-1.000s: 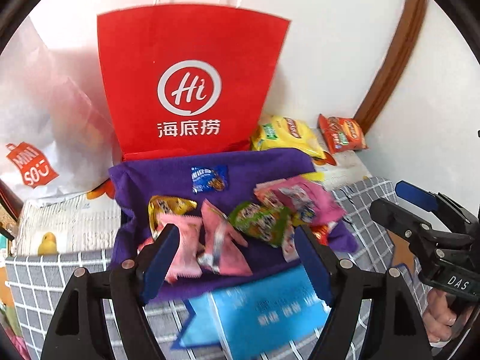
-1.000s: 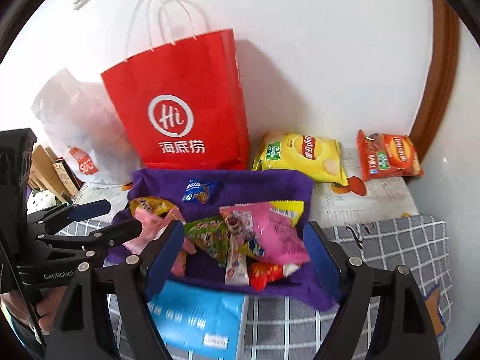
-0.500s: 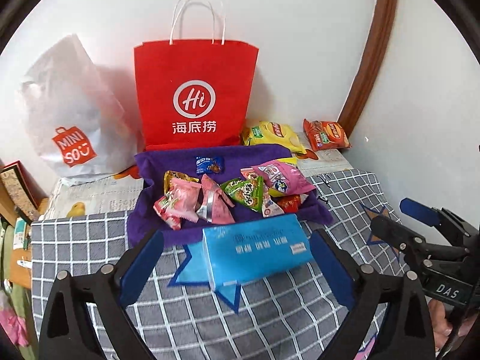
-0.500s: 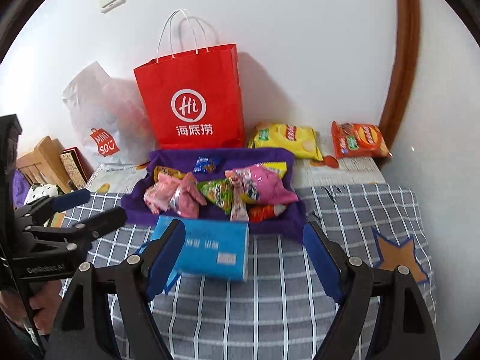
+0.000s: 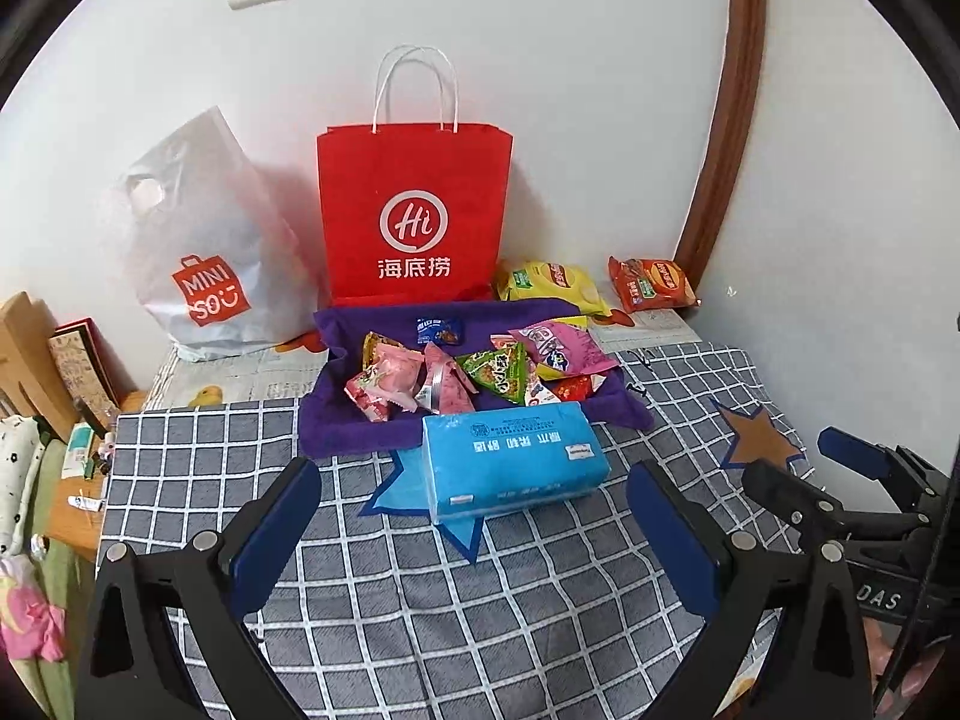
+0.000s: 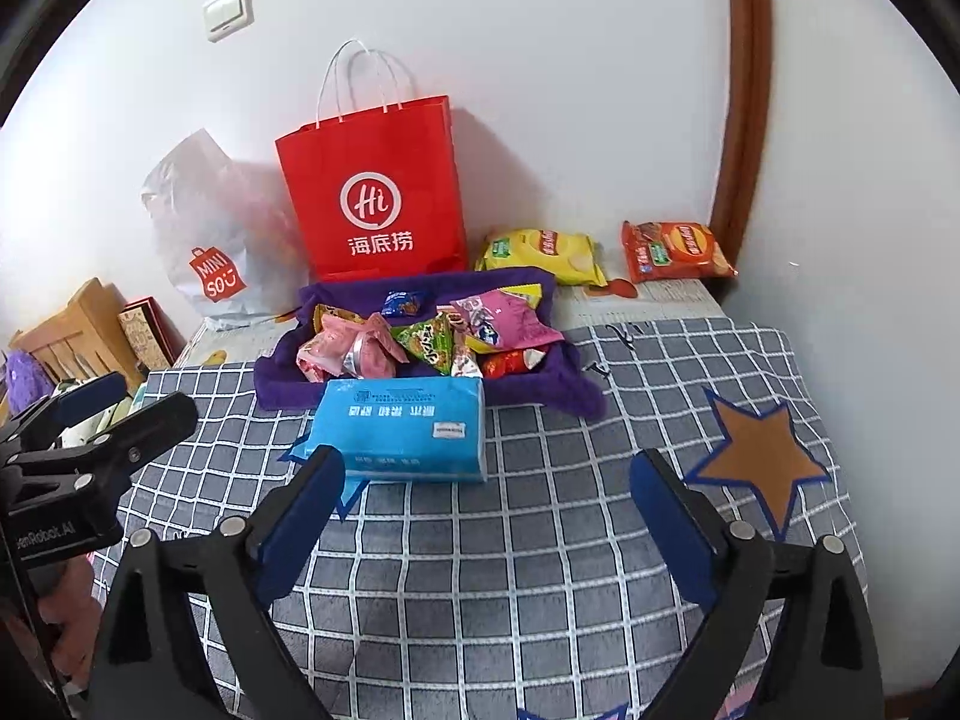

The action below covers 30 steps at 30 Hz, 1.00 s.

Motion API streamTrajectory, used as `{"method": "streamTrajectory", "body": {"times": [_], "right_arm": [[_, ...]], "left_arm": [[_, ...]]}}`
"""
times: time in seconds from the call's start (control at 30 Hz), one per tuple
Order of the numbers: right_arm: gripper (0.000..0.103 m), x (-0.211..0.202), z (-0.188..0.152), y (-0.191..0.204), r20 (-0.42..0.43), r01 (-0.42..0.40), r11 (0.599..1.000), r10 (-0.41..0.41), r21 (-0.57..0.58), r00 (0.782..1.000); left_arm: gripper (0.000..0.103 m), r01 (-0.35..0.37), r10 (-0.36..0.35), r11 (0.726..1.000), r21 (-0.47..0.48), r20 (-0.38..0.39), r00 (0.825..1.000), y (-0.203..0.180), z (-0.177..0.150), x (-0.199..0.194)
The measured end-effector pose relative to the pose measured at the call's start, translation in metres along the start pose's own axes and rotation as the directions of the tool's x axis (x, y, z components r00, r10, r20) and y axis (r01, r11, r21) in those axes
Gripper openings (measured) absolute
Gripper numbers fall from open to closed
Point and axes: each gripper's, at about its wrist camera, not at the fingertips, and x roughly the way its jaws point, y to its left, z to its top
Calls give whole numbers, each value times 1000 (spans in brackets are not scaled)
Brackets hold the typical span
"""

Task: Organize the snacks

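Surface: grey checked cloth (image 5: 420, 600) over a table set against a white wall (image 5: 600, 90), with a brown star patch (image 6: 762, 462) sewn on it.
Snacks: small packets (image 5: 480, 369), pink, green, red and blue, heaped on a purple towel (image 5: 336, 426) at the far side of the cloth.
Tissue pack: a blue pack (image 5: 510, 459) lies flat on the cloth, touching the near edge of the towel, between the towel and the grippers.
Red bag: a red paper bag (image 5: 414, 216) with white handles stands upright just behind the towel, against the wall.
White bag: a white plastic shopping bag (image 5: 204, 252) sits left of the red bag.
Chips: a yellow chip bag (image 5: 552, 282) lies behind the towel, right of the red bag; an orange chip bag (image 5: 651, 283) lies further right, apart from it, near a brown wooden frame (image 5: 732, 120).
Left gripper: left gripper (image 5: 474, 516) hovers over the cloth, near side of the tissue pack; its jaws are opening, fingers wide apart, nothing between the pads.
Right gripper: right gripper (image 6: 486, 504) hovers beside it, on the near side of the tissue pack; its jaws are opening, fingers well apart, nothing between them.
Edge clutter: boxes and a book (image 5: 78, 360) stand off the table, left of the white bag.
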Motion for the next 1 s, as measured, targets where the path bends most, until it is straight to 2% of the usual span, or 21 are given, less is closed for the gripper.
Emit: {"method": "streamTrajectory", "body": {"times": [0.53, 1.0], "right_arm": [[97, -38, -8, 4, 44, 32, 999, -33, 6, 998], [97, -39, -10, 8, 46, 47, 999, -47, -4, 998]], "left_arm": [[103, -16, 16, 1000, -13, 27, 1000, 1, -13, -26], [103, -16, 17, 1000, -11, 16, 1000, 3, -14, -24]]}}
